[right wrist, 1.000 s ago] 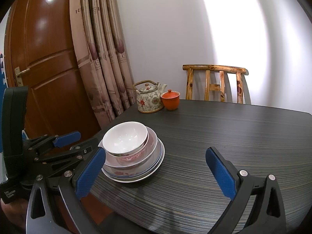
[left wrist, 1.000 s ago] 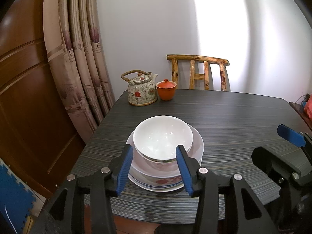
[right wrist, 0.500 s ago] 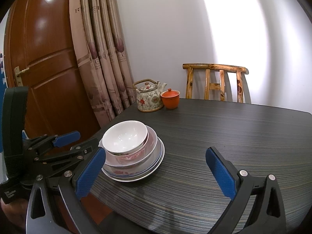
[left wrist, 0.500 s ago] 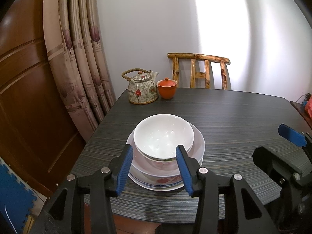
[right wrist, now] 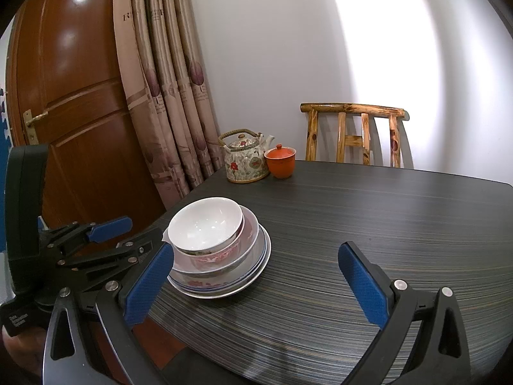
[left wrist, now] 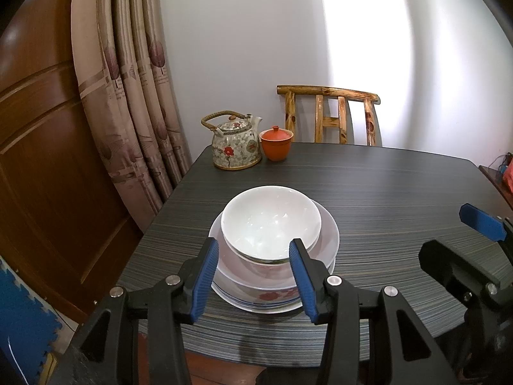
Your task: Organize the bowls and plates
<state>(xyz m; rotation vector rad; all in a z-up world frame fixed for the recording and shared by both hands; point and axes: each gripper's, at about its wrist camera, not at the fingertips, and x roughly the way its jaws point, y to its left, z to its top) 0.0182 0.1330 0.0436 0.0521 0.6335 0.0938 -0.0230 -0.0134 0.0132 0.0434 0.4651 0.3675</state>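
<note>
Although the stacked white ceramic bowls and plates (left wrist: 272, 243) sit near the dark striped table (left wrist: 384, 199) edge, lower pieces are partly hidden by those above. Left tool (left wrist: 255, 277) stands open, empty, short of the stack; right tool (right wrist: 256, 280) wide open, empty. Floral teapot (left wrist: 235, 146) and orange lidded cup (left wrist: 276, 142) stand well beyond.

Table (left wrist: 384, 186): dish stack (left wrist: 272, 256), teapot (left wrist: 235, 146), cup (left wrist: 276, 143)
</note>
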